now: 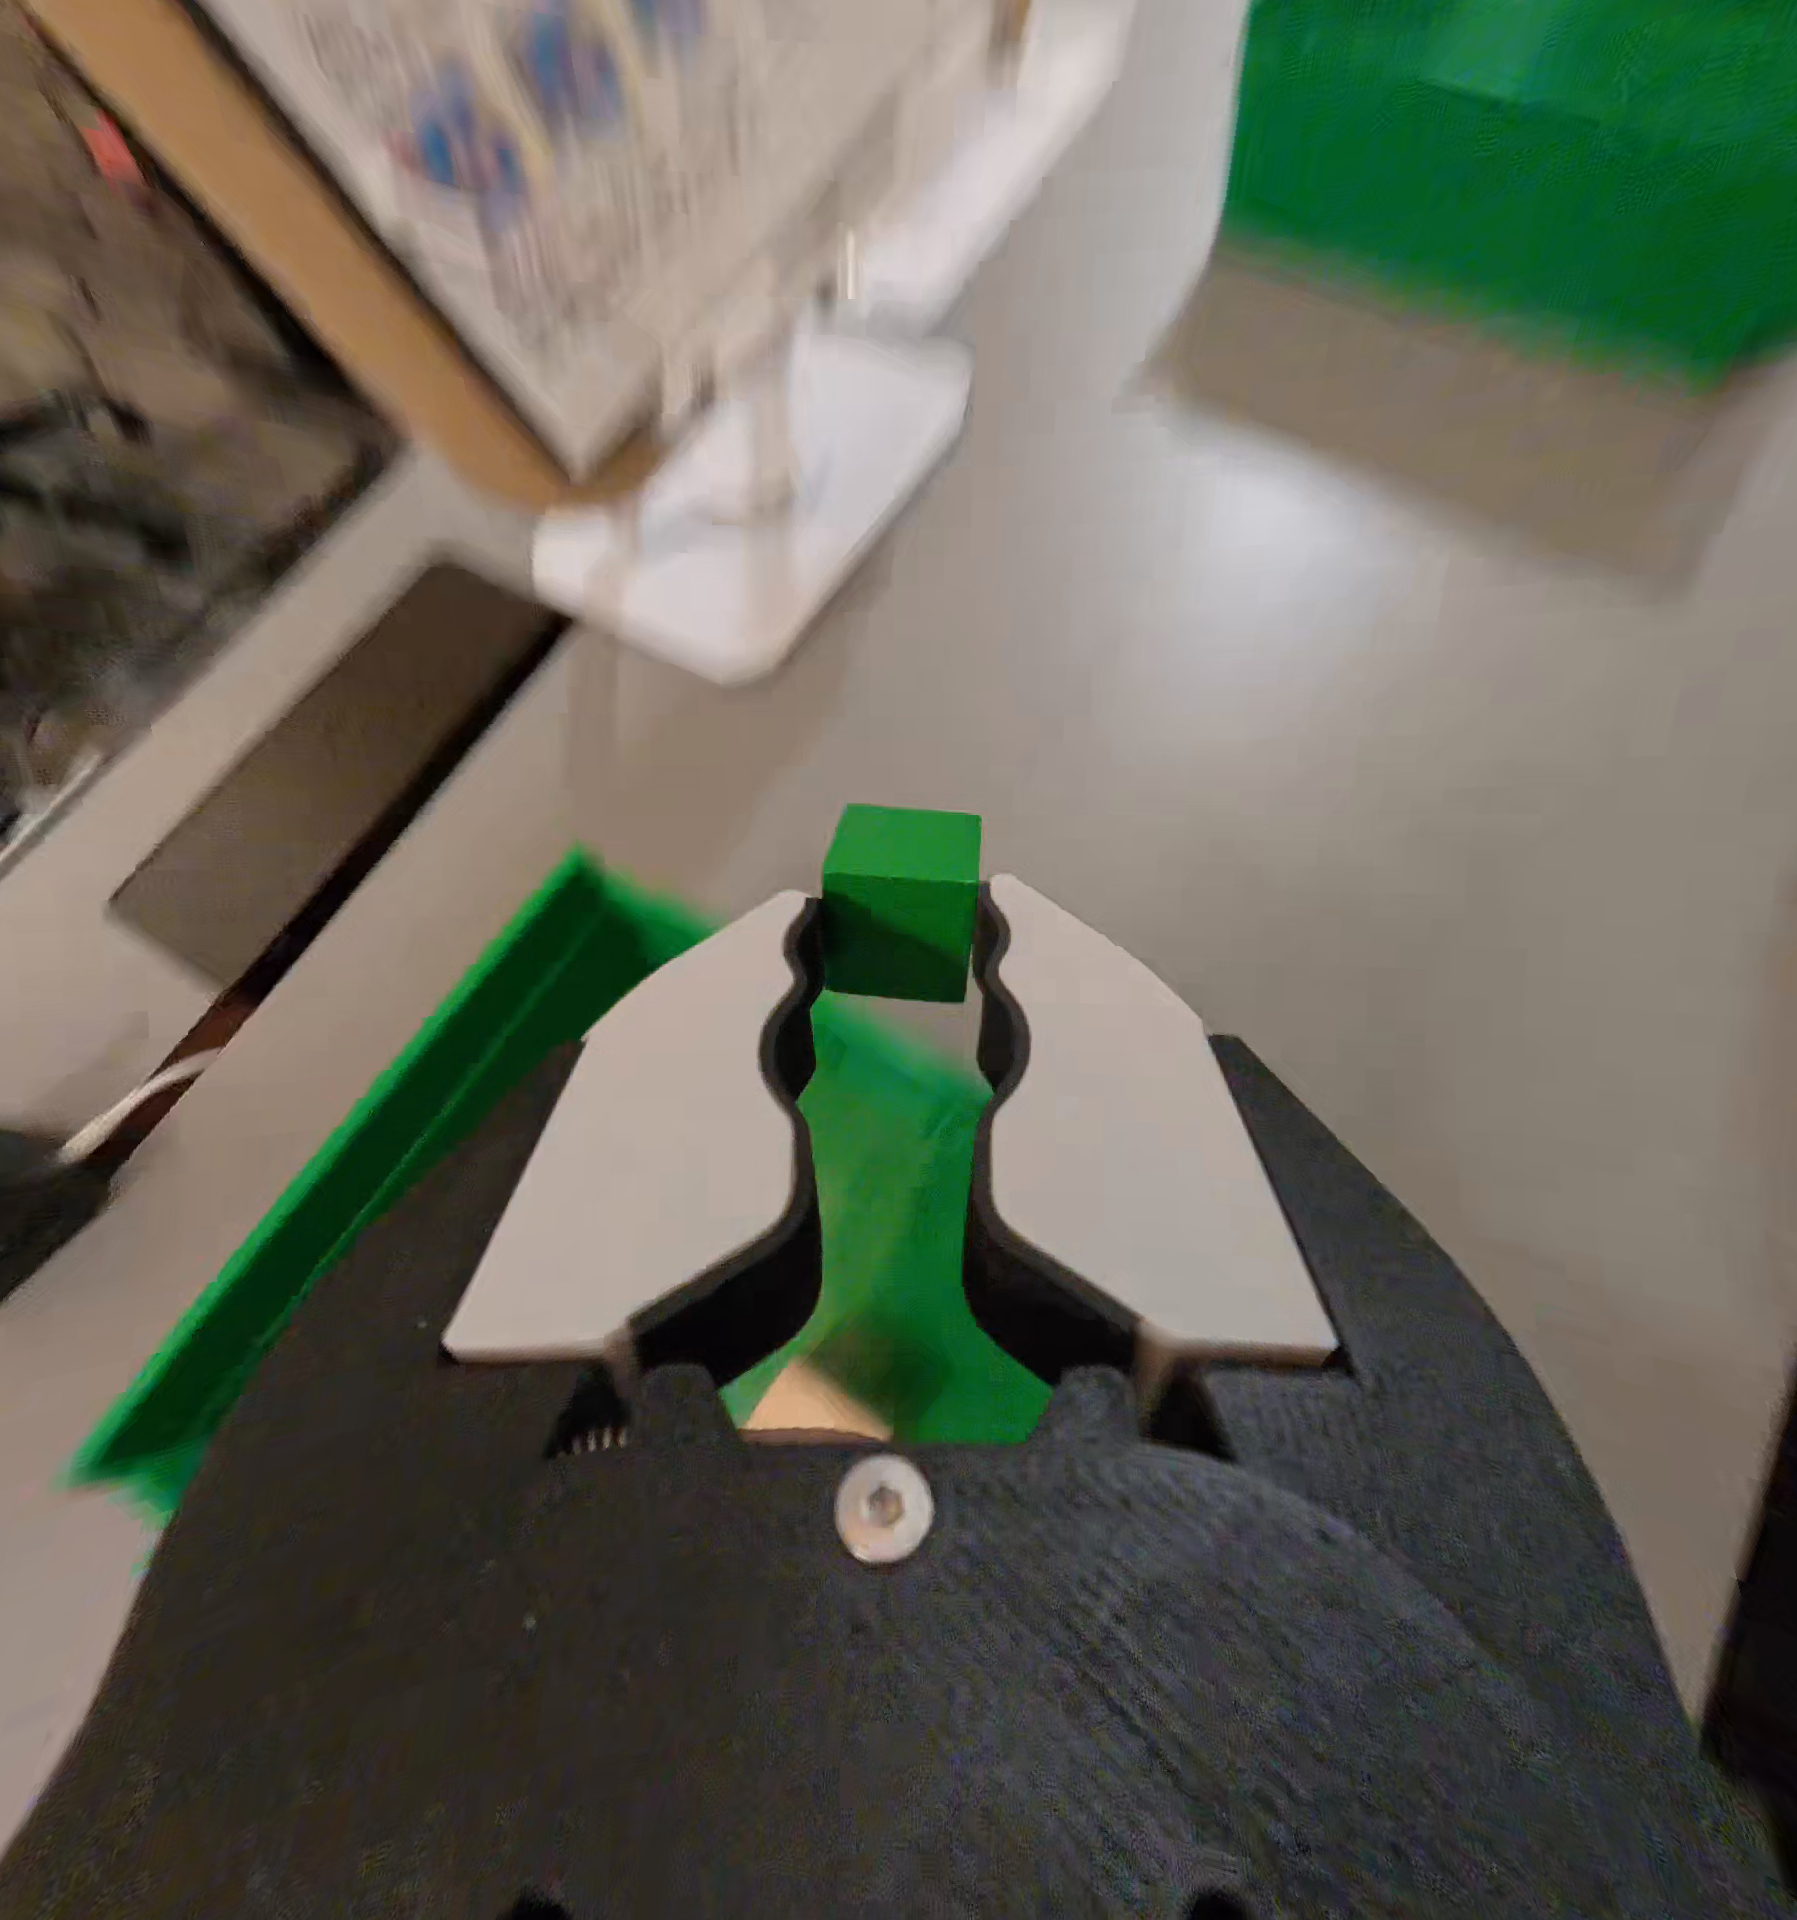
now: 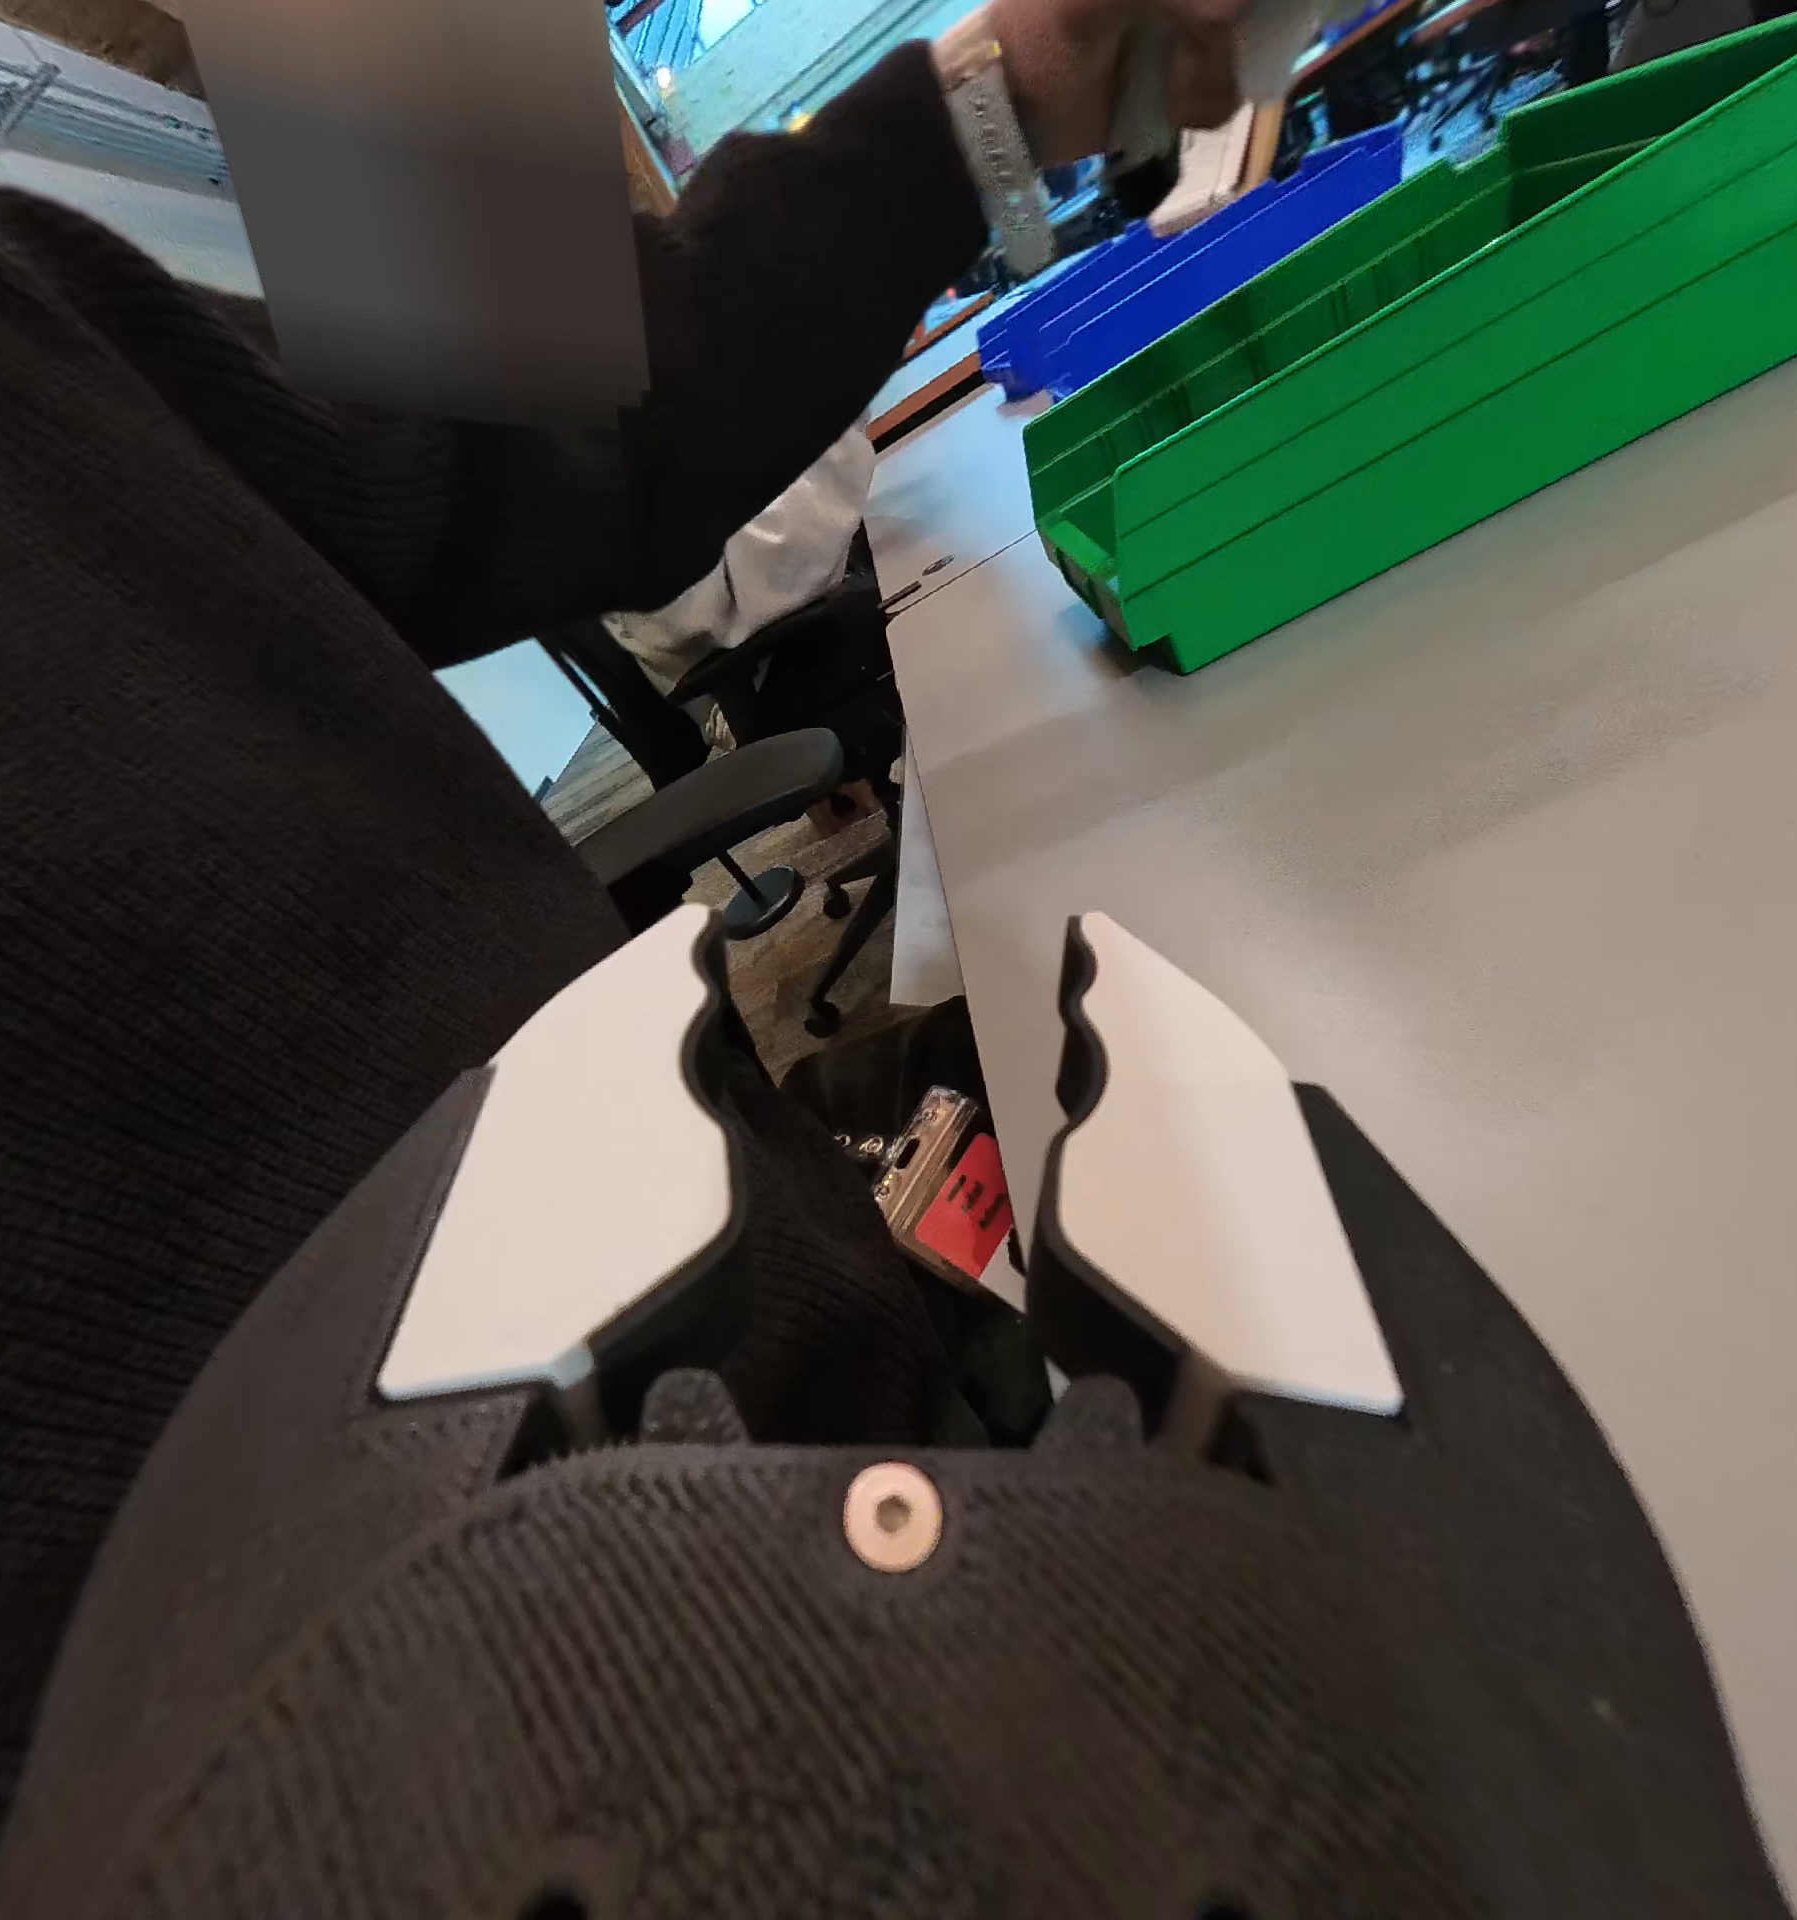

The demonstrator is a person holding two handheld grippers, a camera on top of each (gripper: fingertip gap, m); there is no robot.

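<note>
the left gripper (image 1: 899, 914) was pinched on a small green cube (image 1: 899, 904), held at the very tips of its two fingers above the grey table (image 1: 1289, 831); under and behind the fingers lay a green bin (image 1: 437, 1122), its rim running off to the left; farther off a white stand (image 1: 759, 520) stood on the table with a blurred box (image 1: 520, 208) over it, and a second green bin (image 1: 1559, 177) sat at the upper right; the whole view was smeared.

the right gripper (image 2: 889, 971) was wide open and held nothing; it hung at the table's (image 2: 1393, 883) near edge, its left finger over a black knitted sleeve (image 2: 198, 779), its right finger over the table top; between the fingers showed a red tag with a metal clip (image 2: 941, 1184); beyond, a green bin (image 2: 1445, 395) rested on the table with a blue bin (image 2: 1174, 270) just behind it; a black chair (image 2: 728, 800) stood on the floor beside the table.
</note>
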